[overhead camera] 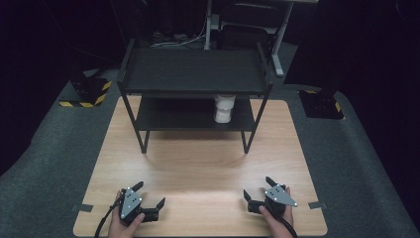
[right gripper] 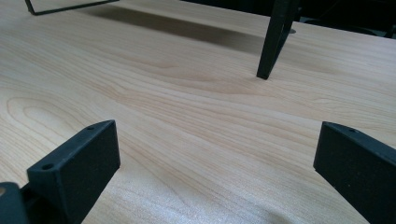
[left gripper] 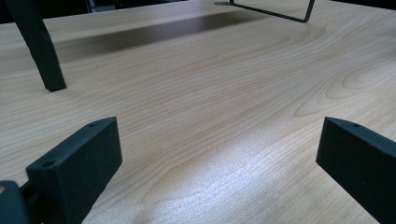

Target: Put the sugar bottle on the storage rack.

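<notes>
A black two-tier rack [overhead camera: 194, 72] stands at the back of the wooden table [overhead camera: 198, 163]. On its lower shelf, towards the right, sits a white jar [overhead camera: 224, 109]. My left gripper [overhead camera: 150, 194] rests near the front left edge, held by a hand, open with nothing between its jaws. My right gripper [overhead camera: 258, 187] rests near the front right edge, also open and holding nothing. In the left gripper view the gripper [left gripper: 219, 154] faces bare wood, with a rack leg [left gripper: 39, 46] ahead on the left. In the right gripper view the gripper [right gripper: 217, 154] faces a rack leg [right gripper: 275, 39].
Grey matting [overhead camera: 44, 163] surrounds the table. Black blocks with yellow stripes sit off the table at the back left [overhead camera: 86, 91] and back right [overhead camera: 322, 104]. Tape tabs mark the table's front corners [overhead camera: 81, 207] [overhead camera: 317, 204]. Open wood lies between the grippers and the rack.
</notes>
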